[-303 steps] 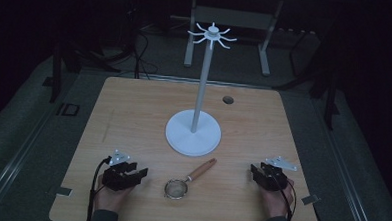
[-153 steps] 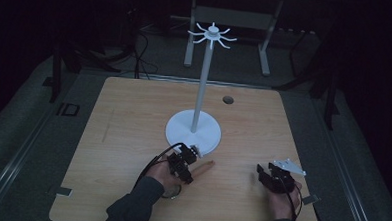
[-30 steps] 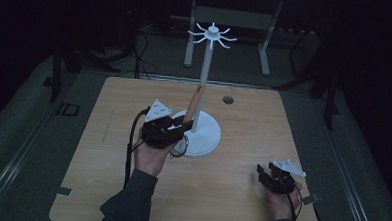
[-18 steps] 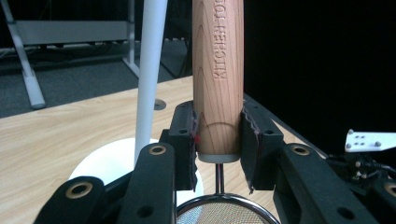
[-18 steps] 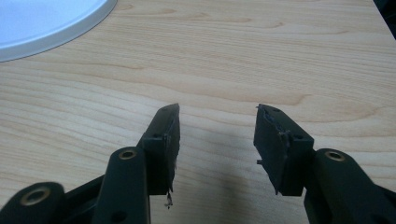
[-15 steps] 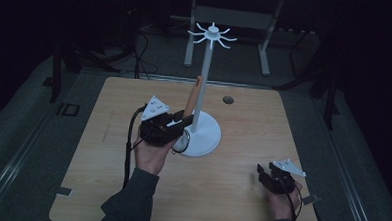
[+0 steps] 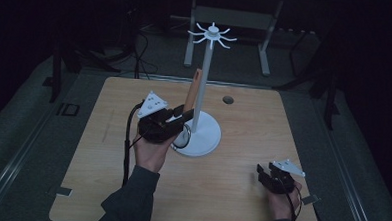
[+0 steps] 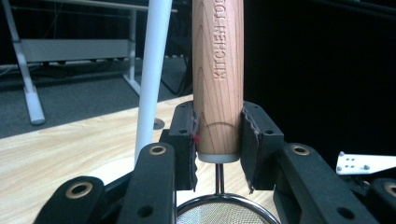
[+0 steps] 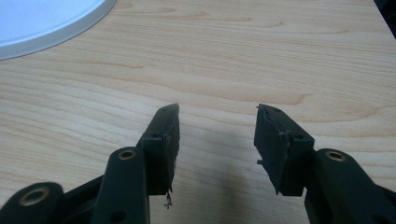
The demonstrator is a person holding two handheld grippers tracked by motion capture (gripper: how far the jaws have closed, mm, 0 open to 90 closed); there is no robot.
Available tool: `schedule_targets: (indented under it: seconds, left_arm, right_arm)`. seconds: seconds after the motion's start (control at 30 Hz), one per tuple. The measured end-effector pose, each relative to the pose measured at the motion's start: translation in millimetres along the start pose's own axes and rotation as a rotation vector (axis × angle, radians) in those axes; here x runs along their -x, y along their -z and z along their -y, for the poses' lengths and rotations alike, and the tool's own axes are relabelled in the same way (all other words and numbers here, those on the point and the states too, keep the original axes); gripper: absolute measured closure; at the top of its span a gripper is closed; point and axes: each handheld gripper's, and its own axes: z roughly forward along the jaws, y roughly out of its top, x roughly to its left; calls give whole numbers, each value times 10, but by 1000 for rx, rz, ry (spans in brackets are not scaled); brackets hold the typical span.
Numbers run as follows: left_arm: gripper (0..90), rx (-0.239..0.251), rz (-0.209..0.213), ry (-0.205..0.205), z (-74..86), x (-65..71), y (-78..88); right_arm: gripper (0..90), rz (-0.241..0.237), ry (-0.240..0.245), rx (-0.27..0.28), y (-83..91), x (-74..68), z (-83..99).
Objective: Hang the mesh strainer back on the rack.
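Right gripper (image 7: 276, 178): resting on the table (image 7: 105, 186) on the near side of the stand, toward the person and off to the right, well apart from its base; jaws spread with nothing between them, bare wood showing in the gap in the right gripper view (image 9: 217, 135)
Left gripper (image 7: 176, 120): hovering just beside the stand's base (image 7: 205, 138), on its left; jaws pinching the strainer's wooden handle at its lower end (image 8: 218, 130)
Strainer (image 7: 190, 98): being held upright, off the table, handle (image 8: 218, 70) pointing up close alongside the stand's pole (image 7: 201, 90); mesh bowl (image 8: 219, 215) hanging below the jaws, over the base's near-left edge; the handle's top is well below the hooks
Stand (image 7: 204, 111): standing mid-table, white pole rising to a ring of hooks (image 7: 212, 33) at the far top; no utensil hanging on them
Step in hand: by my reading, carrying the strainer up toward the hooks for hanging; lift under way, hang not yet done
Next move: likely calling for more height, then bringing the handle's top end to one hook; whether the handle has a hole or loop I cannot tell; keeping clear of the pole while rising
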Motion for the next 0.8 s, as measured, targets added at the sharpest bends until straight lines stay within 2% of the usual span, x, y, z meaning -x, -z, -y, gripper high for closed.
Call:
schedule_targets:
  seconds: [0.8]
  left_arm:
    - [690,57,7,21,-121,3,46]
  right_arm:
    - [495,4,-1,0,2,9,2]
